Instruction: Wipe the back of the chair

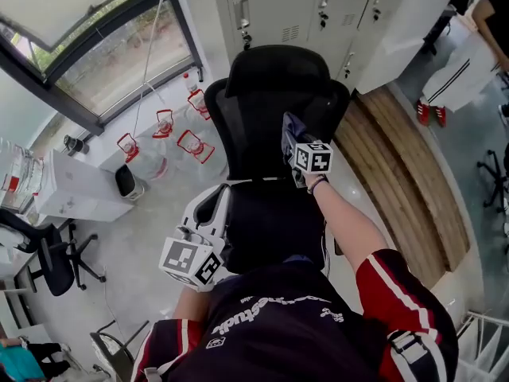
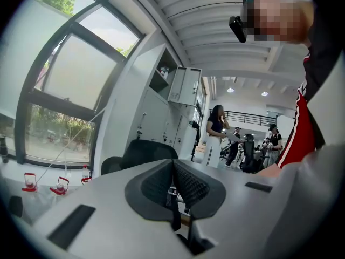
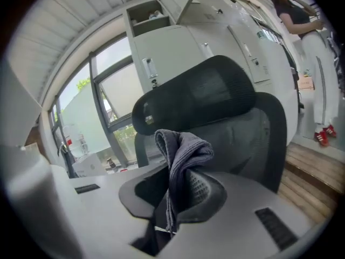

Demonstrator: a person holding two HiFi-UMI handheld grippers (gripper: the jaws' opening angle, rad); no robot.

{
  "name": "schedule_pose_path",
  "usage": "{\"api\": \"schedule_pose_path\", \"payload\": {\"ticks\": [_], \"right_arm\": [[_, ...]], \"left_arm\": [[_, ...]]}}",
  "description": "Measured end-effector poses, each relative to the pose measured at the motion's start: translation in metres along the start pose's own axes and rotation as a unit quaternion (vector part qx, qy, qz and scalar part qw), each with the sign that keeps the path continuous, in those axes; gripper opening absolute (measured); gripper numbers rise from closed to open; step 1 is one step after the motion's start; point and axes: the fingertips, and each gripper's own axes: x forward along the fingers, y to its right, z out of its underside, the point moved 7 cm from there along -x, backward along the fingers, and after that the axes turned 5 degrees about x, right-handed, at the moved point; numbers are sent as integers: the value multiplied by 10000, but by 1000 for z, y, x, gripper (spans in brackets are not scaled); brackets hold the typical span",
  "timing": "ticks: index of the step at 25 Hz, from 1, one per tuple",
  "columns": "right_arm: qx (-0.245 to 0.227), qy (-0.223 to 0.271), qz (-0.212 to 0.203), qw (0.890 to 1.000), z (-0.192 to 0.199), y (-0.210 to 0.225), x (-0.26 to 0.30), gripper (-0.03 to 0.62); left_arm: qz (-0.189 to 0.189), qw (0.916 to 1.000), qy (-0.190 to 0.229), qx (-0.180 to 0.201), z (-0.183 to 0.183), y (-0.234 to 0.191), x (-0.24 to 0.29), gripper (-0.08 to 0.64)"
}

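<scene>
From where I stand, the nearest thing is the person's dark shirt (image 1: 286,325) with red sleeves, filling the bottom of the head view. Both arms reach out from it towards the work.

Next in size is the black mesh chair (image 1: 274,94), in the upper middle of that view. Its headrest is on top and its broad back is spread below. It stands in front of the pale lockers (image 1: 318,6), and the person has come right up to it, which I take to be how the whole back is kept within arm's reach.

The right tool (image 3: 175,190) is lifted to the right-hand side of the chair's back, level with its middle. Its jaws are clamped on a grey cloth (image 3: 180,155). The cloth is pinched low, so a bunched fold stands up past the tips, and to my mind this lets soft fabric rather than hard jaw meet the mesh. The fold sits very near the back, but I cannot tell whether it touches.

The left tool (image 2: 173,182) hangs low at the lower left of the head view, beside the chair's lower part. Its pads are pressed together on nothing. It looks parked out of the way, perhaps ready to steady the chair if it swivels
</scene>
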Motion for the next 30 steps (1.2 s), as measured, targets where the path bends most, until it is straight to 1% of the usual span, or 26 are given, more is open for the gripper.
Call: {"api": "schedule_pose_path", "payload": {"ticks": [3,6,11,15,17,23,26,30], "right_arm": [[146,-45,384,9991,13,44,-27,63],[269,11,816,9963,18,90,-47,63],[431,66,1424,9888,26,157,-65,63],[592,41,1754,9827,30,192,-72,63],[591,4,1802,9818,31,200,-73,63],[470,-181,1731,9836,32,213,-58,63],[466,-245,1649,9849,38,215,-46,63],[334,-292,1704,9844,40,211,-35,63]], "left_arm": [[125,9999,-8,47,-1,16,13,26],[165,9998,-48,118,-2,29,26,26],[64,9998,-134,145,4,41,44,26],[-28,9996,-201,180,9,48,52,25],[-76,9996,-216,187,11,51,54,26],[-169,9995,-224,142,18,52,61,26],[-223,9994,-248,117,24,47,60,26],[-296,9992,-257,78,31,39,54,26]]}}
